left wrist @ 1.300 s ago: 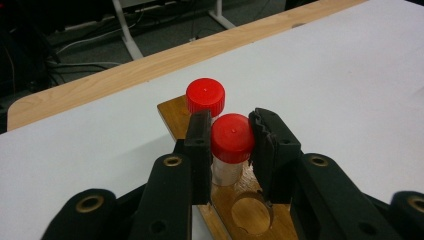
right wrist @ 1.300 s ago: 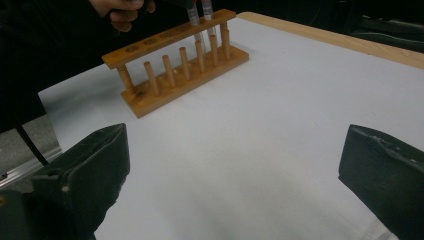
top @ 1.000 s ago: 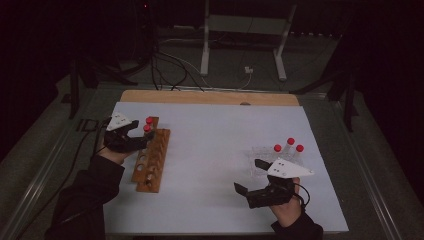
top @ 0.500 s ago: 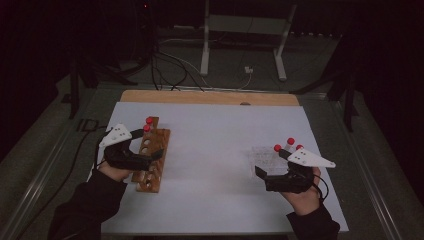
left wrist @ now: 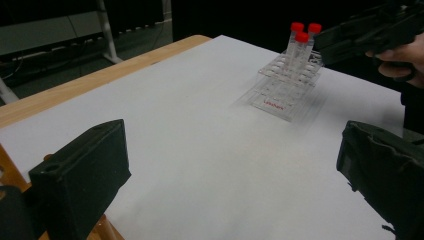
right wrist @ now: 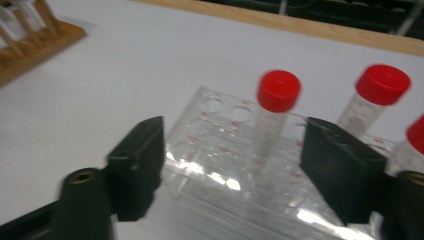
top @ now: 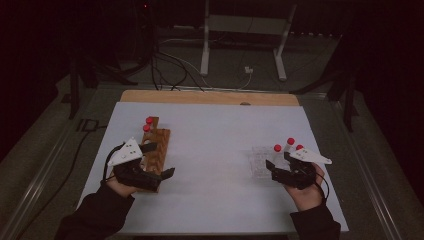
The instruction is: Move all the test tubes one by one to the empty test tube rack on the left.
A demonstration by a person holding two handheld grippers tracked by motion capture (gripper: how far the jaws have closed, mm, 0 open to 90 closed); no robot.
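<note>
Setting: laboratory-type bench in a dark room.
Evidence: clear plastic tube rack [right wrist: 235, 165] holding red-capped tubes [right wrist: 272, 115]; wooden tube rack [top: 155, 155].
Work surface: white sheet over a wooden table [top: 210, 96].
Background: metal stand legs [top: 205, 47], loose cables [top: 170, 60] on the floor.

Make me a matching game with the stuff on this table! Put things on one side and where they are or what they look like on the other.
Things:
1. wooden rack
2. clear rack
3. tube caps
4. right gripper

Descriptions:
A. red
B. open, pointing at the see-through holder
C. by the person's left hand
D. holds three tubes, on the table's right side

Pairs: 1-C, 2-D, 3-A, 4-B
</note>
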